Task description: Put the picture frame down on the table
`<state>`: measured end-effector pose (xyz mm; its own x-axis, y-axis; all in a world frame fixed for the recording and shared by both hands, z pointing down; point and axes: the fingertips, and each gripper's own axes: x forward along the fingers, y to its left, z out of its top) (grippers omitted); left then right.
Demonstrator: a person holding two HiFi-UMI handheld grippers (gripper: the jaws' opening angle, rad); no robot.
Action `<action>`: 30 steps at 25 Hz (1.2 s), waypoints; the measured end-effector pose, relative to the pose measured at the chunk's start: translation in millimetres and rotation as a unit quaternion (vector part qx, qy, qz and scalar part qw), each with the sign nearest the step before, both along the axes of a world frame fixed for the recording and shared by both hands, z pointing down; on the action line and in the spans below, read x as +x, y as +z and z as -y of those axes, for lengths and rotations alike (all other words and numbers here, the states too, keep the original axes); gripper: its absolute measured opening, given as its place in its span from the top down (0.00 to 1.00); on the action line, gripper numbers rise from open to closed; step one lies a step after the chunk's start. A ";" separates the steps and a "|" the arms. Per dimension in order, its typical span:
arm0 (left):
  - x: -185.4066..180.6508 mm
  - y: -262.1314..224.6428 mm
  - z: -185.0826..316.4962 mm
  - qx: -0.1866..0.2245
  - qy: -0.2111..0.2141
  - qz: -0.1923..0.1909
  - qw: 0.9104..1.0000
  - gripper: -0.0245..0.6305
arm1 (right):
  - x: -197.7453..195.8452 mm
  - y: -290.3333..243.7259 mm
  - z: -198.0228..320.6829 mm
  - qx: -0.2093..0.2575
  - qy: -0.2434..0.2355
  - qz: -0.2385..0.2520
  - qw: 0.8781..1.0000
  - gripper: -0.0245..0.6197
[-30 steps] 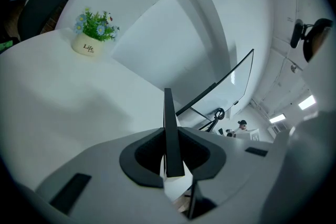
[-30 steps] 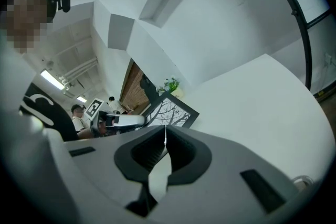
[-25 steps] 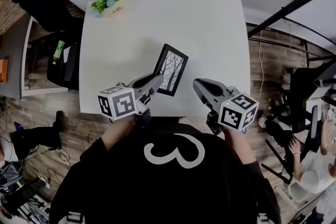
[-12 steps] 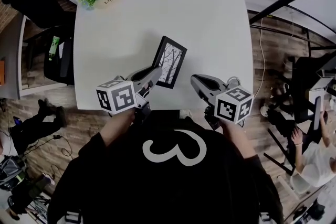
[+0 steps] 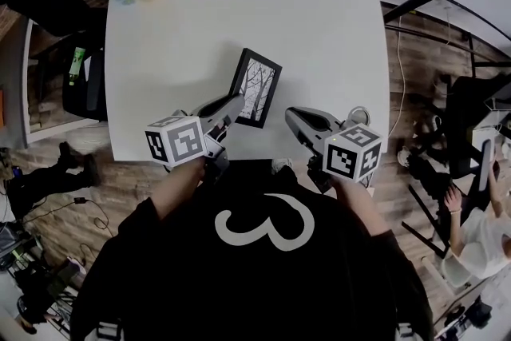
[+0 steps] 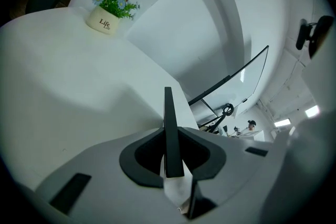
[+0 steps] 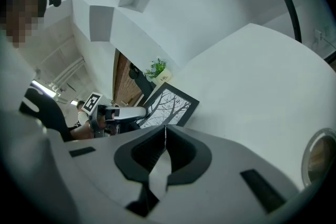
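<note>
So, the left tool [image 5: 230,106] is clamped on the frame [image 5: 256,87], edge-on in its jaws, with the long side running off toward the far end. The frame's tilted over the near middle of the table [image 5: 319,20], face to the right; can't tell if it touches. The right tool [image 5: 291,117], just right of it, has its jaws together, empty. The far-left pot [image 6: 106,22] reads "Life".

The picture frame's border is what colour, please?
The picture frame is black-edged, clearest in the right gripper view.
</note>
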<state>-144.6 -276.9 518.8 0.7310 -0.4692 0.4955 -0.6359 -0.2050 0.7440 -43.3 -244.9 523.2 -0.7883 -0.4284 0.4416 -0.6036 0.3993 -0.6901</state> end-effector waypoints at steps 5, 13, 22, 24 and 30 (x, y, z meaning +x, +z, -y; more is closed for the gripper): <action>0.1 7.1 -0.5 -0.007 0.001 -0.005 1.000 0.84 | -2.2 7.0 -4.0 -0.012 -0.003 0.001 1.000 0.92; 0.3 15.5 -4.9 -0.017 -0.008 -0.008 1.000 0.84 | 8.7 10.9 -4.0 -0.017 0.007 0.008 1.000 0.92; -3.6 20.6 -4.0 -0.012 -0.014 0.014 1.000 0.84 | 12.7 16.0 -9.6 -0.022 0.011 0.014 1.000 0.92; -3.5 20.2 -3.8 -0.011 -0.015 0.016 1.000 0.84 | 14.2 15.9 -9.1 -0.021 0.014 0.012 1.000 0.92; -5.7 27.7 -5.6 -0.020 -0.015 0.029 0.999 0.83 | 13.9 15.7 -10.2 -0.021 0.015 0.011 1.000 0.92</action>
<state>-150.3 -271.4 546.5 0.6871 -0.4689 0.5550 -0.6829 -0.1560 0.7136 -29.4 -234.7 538.8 -0.7847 -0.4336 0.4429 -0.5997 0.3506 -0.7193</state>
